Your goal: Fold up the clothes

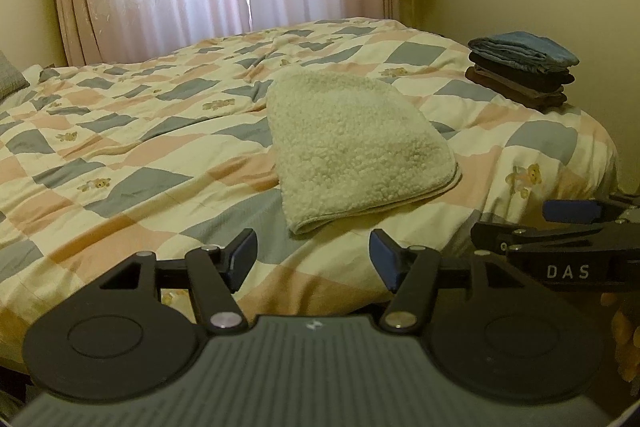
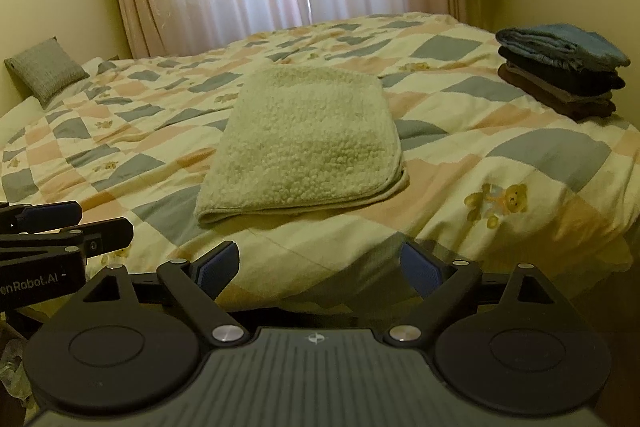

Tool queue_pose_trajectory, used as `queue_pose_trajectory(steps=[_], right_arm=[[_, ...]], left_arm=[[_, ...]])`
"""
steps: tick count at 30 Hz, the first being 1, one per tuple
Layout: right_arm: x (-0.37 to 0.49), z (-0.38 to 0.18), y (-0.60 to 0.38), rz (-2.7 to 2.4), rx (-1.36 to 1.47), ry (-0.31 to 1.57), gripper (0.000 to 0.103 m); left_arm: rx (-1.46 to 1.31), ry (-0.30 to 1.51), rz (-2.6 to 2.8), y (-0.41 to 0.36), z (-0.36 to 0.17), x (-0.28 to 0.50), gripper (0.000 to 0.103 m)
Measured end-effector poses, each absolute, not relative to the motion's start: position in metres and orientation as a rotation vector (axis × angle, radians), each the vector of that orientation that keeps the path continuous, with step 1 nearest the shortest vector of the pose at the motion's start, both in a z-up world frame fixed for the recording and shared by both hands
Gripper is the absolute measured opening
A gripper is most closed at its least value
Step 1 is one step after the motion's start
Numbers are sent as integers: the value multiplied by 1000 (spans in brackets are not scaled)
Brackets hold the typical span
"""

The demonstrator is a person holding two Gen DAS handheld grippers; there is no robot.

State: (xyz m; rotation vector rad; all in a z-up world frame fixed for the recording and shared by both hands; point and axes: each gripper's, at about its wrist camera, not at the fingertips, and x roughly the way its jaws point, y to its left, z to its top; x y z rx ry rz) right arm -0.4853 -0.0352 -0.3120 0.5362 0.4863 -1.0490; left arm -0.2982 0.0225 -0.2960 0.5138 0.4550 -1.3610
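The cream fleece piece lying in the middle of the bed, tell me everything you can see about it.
The cream, curly-pile fleece garment lies folded into a flat, rounded rectangle, seemingly in two layers, with a thin smooth trim along its near and right edges. The fold runs along its near-left end. It rests flat on the patchwork bear-print quilt, near the bed's middle, well apart from the stack of folded dark clothes at the right. Nothing else touches it; both tools sit short of it, open and empty. What kind of garment it is cannot be told.

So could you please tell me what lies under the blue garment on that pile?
Under the blue garment lie a black piece, then brown pieces, all stacked on the quilt. Their folded insides are covered and cannot be seen.
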Motion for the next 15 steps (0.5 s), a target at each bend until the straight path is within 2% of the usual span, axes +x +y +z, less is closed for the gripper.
queue_pose_trajectory(steps=[12,14,15], right_arm=[[-502,-353,-81,-1080,678,494,88],[-506,-356,-90,-1087,692,479,87],[-508,-357,-96,-1083,697,459,82]], left_arm=[[558,528,-1319,-17,-315,-269,58],[566,542,-1315,-28,-318,-263,58],[570,547,-1318,-35,-320,-260,58]])
